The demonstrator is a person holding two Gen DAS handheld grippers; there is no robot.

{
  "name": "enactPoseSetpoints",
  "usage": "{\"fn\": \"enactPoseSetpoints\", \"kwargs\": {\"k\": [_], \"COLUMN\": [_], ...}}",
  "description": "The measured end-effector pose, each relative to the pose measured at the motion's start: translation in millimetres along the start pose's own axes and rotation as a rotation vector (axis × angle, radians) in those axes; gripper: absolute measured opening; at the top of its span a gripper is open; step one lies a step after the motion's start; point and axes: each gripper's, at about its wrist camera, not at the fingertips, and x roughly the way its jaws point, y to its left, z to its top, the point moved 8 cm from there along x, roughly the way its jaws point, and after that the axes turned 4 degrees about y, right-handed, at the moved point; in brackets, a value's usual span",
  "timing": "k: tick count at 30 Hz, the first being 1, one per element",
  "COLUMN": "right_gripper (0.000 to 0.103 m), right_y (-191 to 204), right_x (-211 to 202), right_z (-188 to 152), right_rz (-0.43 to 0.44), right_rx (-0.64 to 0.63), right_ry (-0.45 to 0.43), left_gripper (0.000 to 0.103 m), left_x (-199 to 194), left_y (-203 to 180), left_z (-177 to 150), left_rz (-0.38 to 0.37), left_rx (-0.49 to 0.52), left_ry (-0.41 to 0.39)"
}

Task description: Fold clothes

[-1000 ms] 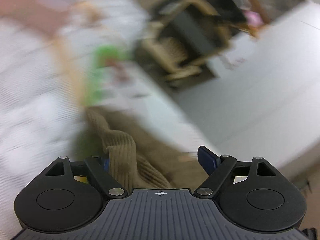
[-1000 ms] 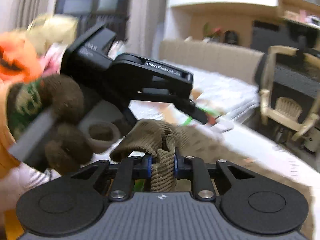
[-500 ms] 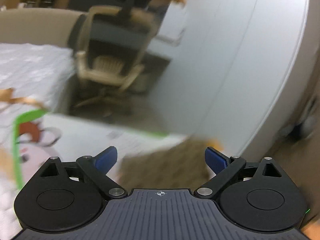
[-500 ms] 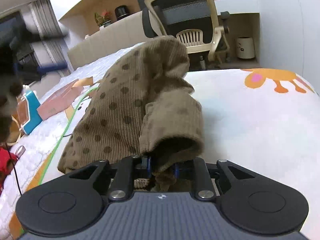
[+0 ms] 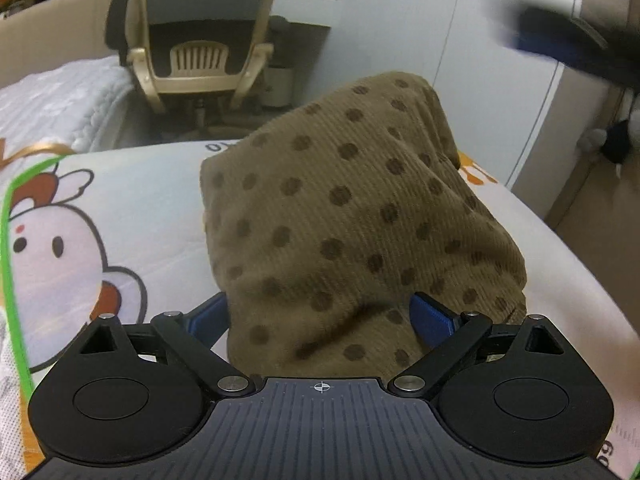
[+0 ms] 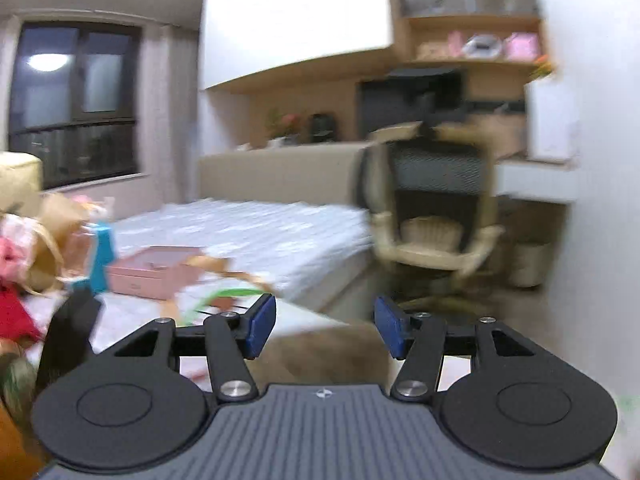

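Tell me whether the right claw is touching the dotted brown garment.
Apart. The left wrist view shows the right claw blurred in the air above and right of the garment, bare wall between them. Its own view shows open jaws.

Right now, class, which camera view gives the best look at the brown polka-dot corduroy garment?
The left wrist view: the brown polka-dot corduroy garment fills the middle of the frame, sharp enough to show ribs and dots, heaped on the cartoon-print sheet. The right wrist view shows only a blurred brown strip of it between the open fingers.
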Motion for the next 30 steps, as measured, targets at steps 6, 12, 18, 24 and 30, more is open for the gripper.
{"fn": "enactPoseSetpoints", "kwargs": {"k": [6, 12, 18, 24, 30], "right_gripper": [0.055, 0.080, 0.086, 0.086, 0.086], "right_y": [-38.2, -68.5, -81.8, -51.0, -22.8], "right_x": [137.9, 63.7, -1.3, -24.0, -20.1], "right_z": [-61.9, -57.4, -81.8, -114.1, -143.4], "right_rz": [-0.182, -0.118, -0.205, -0.164, -0.204], "right_rx": [-0.036, 0.156, 0.068, -0.005, -0.176], "right_ry": [0.362, 0.227, 0.194, 0.203, 0.270], "left_gripper": [0.098, 0.098, 0.098, 0.100, 0.099], "left_x": [-24.2, -36.8, -16.0, 26.5, -15.8], "left_y": [12.8, 49.6, 50.9, 68.0, 62.4], "left_z": [-5.6, 24.5, 62.4, 53.4, 46.0], "left_rz": [-0.034, -0.181, -0.134, 0.043, 0.085], "left_rx": [-0.018, -0.252, -0.198, -0.128, -0.129], "left_ry": [0.005, -0.088, -0.122, -0.015, -0.102]}}
